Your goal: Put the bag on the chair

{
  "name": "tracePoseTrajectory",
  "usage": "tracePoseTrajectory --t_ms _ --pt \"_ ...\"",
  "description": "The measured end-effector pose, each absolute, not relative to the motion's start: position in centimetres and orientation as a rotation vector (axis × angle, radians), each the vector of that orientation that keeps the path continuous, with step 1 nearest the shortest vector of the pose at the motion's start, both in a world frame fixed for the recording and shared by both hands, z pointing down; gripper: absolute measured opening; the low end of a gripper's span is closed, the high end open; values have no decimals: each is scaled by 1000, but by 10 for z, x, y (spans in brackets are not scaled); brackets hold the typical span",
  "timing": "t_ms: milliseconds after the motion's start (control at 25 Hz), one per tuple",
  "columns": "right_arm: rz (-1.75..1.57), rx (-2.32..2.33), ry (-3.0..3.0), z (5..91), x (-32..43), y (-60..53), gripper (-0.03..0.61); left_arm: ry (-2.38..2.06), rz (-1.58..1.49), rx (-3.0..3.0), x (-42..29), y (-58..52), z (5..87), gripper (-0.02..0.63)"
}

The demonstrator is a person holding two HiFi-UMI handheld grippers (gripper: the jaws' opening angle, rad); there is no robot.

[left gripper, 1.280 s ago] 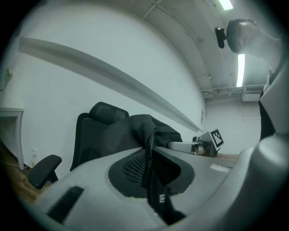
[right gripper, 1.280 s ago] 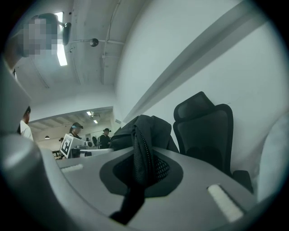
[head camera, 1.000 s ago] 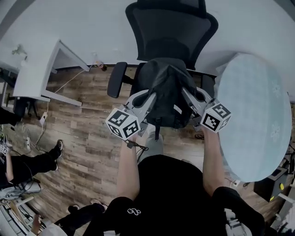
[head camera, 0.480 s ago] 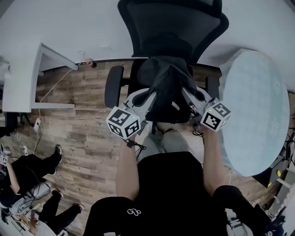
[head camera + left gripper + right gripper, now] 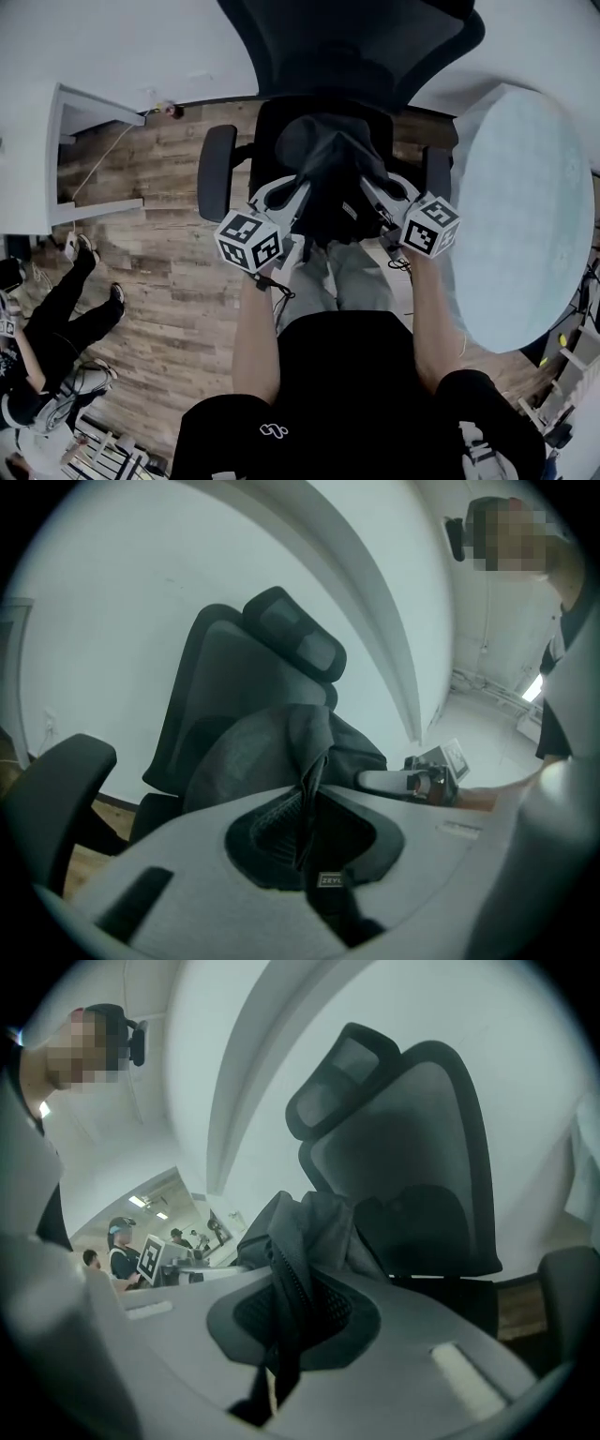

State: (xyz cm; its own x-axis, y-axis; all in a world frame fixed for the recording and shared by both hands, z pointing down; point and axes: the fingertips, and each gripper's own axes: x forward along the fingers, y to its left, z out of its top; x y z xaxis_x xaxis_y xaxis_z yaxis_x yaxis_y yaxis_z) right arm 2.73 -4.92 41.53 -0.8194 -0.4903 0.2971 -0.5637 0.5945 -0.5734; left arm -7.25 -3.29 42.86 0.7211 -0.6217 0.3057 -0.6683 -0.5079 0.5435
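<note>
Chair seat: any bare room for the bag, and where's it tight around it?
Seat between the armrests shows nothing but the black bag hanging over it, gripped by the left gripper and right gripper. Bare wood floor lies between the chair and white desk. Tight on the right: round table sits close beside the chair.

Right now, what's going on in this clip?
A person stands facing a black office chair, holding a gripper in each hand. The left gripper and the right gripper are both shut on a dark bag, each pinching a strap or fold of fabric between its fingers. The bag hangs between them over the chair's seat; whether it rests on the seat cannot be told.
</note>
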Motion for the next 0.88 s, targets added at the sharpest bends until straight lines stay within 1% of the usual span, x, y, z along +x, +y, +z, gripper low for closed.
tracePoseTrajectory --t_ms 240,480,880 --pt "1093 895 -2641 455 34 -68 17 -949 158 2202 -67 -55 470 28" --pt "1128 937 -2613 479 44 -97 17 -946 124 2171 -58 -86 494 28" --pt "1096 1056 -2589 513 54 -152 18 -1061 162 2120 -55 -149 543 31"
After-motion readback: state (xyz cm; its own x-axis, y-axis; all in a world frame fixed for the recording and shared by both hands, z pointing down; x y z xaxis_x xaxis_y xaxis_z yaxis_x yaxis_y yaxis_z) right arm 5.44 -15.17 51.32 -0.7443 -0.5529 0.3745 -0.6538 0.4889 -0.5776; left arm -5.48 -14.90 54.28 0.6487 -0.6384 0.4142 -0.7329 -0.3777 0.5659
